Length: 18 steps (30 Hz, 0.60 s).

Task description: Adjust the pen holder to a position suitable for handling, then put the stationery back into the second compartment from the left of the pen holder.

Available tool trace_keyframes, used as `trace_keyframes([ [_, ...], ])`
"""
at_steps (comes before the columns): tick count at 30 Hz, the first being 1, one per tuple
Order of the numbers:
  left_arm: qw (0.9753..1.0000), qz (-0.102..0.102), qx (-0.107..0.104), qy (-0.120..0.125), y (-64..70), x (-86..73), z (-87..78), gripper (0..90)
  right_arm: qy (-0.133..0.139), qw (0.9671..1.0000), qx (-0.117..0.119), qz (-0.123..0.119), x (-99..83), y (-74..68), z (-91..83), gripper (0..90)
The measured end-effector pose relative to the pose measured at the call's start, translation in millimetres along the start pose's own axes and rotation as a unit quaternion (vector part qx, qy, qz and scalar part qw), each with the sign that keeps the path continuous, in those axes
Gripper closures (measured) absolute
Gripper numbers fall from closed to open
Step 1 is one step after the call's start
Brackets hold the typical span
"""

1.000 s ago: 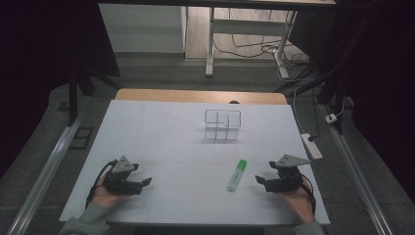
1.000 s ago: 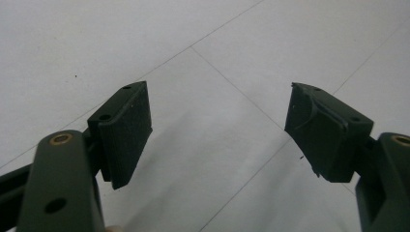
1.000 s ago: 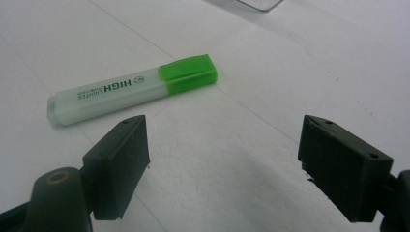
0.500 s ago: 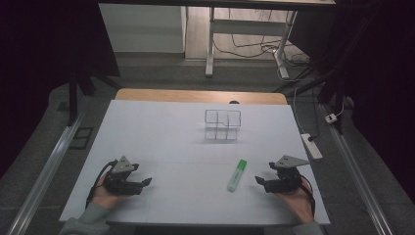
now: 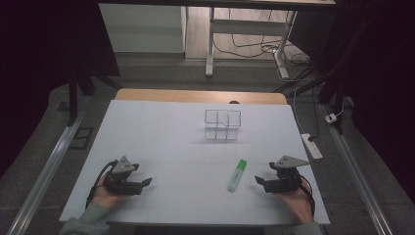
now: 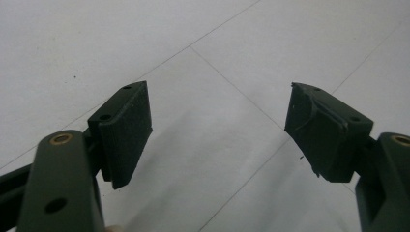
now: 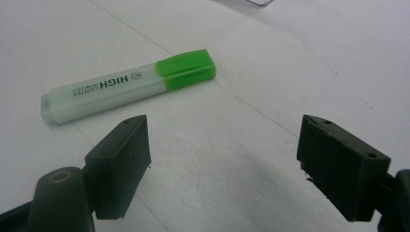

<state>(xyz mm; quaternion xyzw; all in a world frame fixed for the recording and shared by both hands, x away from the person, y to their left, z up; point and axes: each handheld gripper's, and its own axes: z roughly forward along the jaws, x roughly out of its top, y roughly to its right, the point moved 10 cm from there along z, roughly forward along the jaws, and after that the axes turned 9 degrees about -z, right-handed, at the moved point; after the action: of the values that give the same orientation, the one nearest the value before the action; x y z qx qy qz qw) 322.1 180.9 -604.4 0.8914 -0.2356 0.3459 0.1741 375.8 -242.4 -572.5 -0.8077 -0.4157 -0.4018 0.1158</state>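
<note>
Both tongs rest low on the white worktop (image 5: 161,142), spread wide and holding nothing: left tongs (image 5: 147,183), right tongs (image 5: 258,181). The highlighter (image 5: 237,175) lies flat just beside the right tongs (likely first to reach it), with the clear rack (image 5: 222,125) farther back.

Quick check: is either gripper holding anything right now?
No. The left gripper and right gripper are both open and empty; the highlighter lies free on the table.
</note>
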Motion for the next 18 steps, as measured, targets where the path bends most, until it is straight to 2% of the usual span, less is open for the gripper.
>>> trace_keyframes([
  [3, 1.0000, 0.001, -0.001, -0.001, 0.0, -0.2, 0.2, 24.7, 0.002, 1.0000, -0.007, 0.000, 2.6, -0.5, -2.1, 18.9],
  [12, 1.0000, 0.003, -0.001, 0.001, 0.6, 0.2, -0.4, 24.8, 0.007, 0.9999, -0.008, -0.001, 9.4, -7.1, -2.1, 18.7],
  [18, 1.0000, 0.000, -0.001, 0.002, 0.9, 0.0, -0.9, 24.8, 0.007, 0.9999, -0.007, 0.007, 13.0, -9.6, -1.1, 18.7],
])
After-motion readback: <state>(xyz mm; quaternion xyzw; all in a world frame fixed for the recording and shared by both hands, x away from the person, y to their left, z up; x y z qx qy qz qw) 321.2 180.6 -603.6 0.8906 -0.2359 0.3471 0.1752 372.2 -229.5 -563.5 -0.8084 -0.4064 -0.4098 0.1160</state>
